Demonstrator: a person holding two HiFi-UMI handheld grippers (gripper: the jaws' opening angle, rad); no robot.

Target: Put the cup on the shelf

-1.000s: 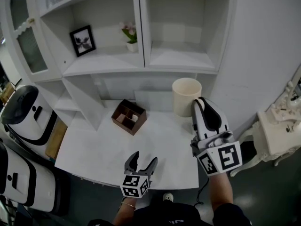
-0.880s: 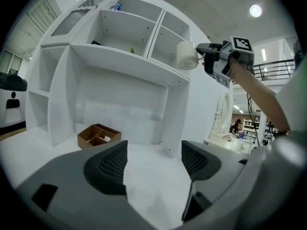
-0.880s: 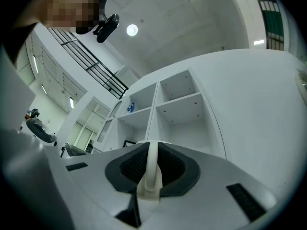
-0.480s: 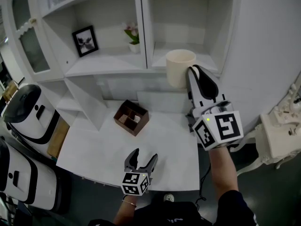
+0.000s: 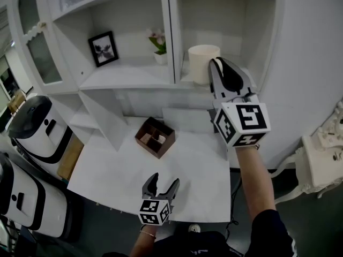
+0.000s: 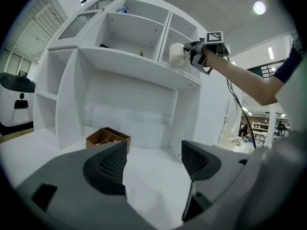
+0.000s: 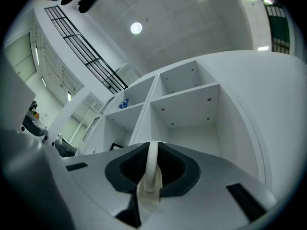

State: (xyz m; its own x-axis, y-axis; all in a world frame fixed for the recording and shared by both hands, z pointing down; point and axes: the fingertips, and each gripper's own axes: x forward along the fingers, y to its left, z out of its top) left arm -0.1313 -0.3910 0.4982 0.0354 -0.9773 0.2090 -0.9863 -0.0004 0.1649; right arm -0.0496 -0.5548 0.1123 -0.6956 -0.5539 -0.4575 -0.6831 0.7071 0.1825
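A cream cup (image 5: pixel 201 63) hangs in the air at the mouth of the right-hand compartment of the white shelf unit (image 5: pixel 185 80), level with its board. My right gripper (image 5: pixel 214 64) is shut on the cup's wall, which shows as a thin cream strip (image 7: pixel 152 169) pinched between the dark pads. In the left gripper view the cup (image 6: pixel 176 55) and right gripper (image 6: pixel 194 51) appear high up by the shelf front. My left gripper (image 5: pixel 161 185) is open and holds nothing, low over the table's near edge; its jaws (image 6: pixel 153 159) stand well apart.
A brown divided wooden box (image 5: pixel 155 137) sits on the white table (image 5: pixel 118 170) under the shelves. A framed picture (image 5: pixel 103 48) and a small potted flower (image 5: pixel 159 44) stand in the left compartment. White-and-black machines (image 5: pixel 32 127) stand to the left, a white wall to the right.
My right gripper has carried the cup up and away from me, from just above the table's back to shelf height. The left gripper has stayed about where it was.
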